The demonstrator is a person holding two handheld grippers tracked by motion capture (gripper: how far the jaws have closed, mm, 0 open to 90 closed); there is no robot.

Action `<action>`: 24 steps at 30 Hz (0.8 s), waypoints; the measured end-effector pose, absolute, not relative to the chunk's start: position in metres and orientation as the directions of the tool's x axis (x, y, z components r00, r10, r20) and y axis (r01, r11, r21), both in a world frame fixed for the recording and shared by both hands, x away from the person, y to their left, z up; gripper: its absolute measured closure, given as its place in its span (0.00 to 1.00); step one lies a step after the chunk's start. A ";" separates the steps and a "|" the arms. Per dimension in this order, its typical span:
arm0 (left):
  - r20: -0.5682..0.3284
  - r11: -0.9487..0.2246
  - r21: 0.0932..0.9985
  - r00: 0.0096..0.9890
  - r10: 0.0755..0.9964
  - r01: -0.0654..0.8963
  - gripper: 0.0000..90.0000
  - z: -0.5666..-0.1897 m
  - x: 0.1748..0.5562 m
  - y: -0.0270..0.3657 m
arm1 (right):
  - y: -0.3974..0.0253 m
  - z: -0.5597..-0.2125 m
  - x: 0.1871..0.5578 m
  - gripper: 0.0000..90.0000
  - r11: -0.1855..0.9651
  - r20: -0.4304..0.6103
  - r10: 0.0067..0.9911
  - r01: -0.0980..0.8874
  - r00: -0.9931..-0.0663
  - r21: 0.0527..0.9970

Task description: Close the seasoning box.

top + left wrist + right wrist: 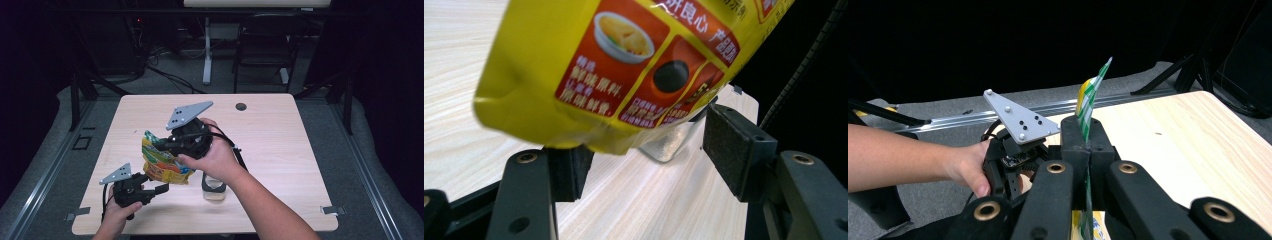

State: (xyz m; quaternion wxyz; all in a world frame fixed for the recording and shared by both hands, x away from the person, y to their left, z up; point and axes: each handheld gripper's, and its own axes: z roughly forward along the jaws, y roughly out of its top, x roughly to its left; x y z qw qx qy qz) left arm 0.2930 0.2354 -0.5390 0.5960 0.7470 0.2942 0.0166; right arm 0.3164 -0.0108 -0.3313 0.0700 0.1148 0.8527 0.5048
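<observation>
A yellow, orange and green snack bag [162, 164] hangs above the wooden table [280, 150]. My right gripper [164, 145] is shut on its top edge. In the right gripper view the jaws [1087, 147] are pressed together on the thin green-striped edge of the bag [1092, 90]. My left gripper [154, 183] is open just below the bag's lower corner. In the left gripper view the bag's bottom [624, 65] hangs over the gap between the two wide-apart pads [731, 145], and its corner sits close to the left pad.
A small clear glass container [214, 189] stands on the table under the right forearm and shows behind the bag as the glass container [669, 144]. A cable hole [241, 106] lies near the table's far edge. A chair [262, 45] stands beyond the table.
</observation>
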 end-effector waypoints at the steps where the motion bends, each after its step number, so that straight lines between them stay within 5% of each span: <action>1: -0.325 -0.115 0.901 0.827 0.458 0.418 0.43 -0.539 0.293 0.235 | -0.011 -0.331 0.316 1.00 0.466 -0.004 0.264 0.124 -0.965 0.876; 24: -0.317 -0.108 0.901 0.807 0.498 0.420 0.51 -0.533 0.289 0.246 | -0.022 -0.339 0.325 1.00 0.465 -0.019 0.311 0.134 -0.950 0.875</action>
